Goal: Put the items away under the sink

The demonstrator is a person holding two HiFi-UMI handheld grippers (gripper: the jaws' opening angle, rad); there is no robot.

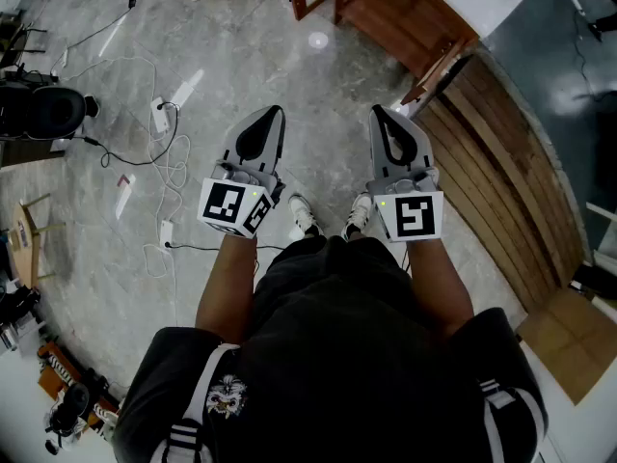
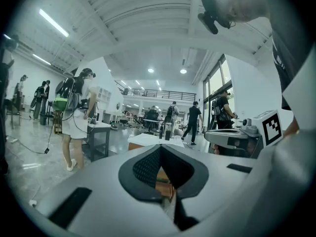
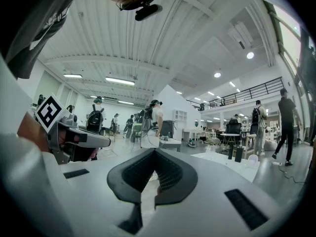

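You stand on the grey stone floor (image 1: 202,46), both tools held level in front of you.

Left gripper (image 1: 273,112): its dark ribbed fingers (image 2: 143,168) meet at the tips, nothing between them. It sits left of centre in the head view.

Right gripper (image 1: 378,112): fingers (image 3: 173,174) pressed together, empty. It sits right of centre, beside the left one and apart from it.

The brown wooden cabinet with a white top (image 1: 395,17) is at the upper right of the head view, beyond the right gripper. A curved platform of wooden slats (image 1: 501,181) runs down the right edge.

White cables (image 1: 174,167) trail over the floor at centre left.

The left gripper view shows a person in white (image 2: 76,120) beside a grey desk (image 2: 101,131) at the left.
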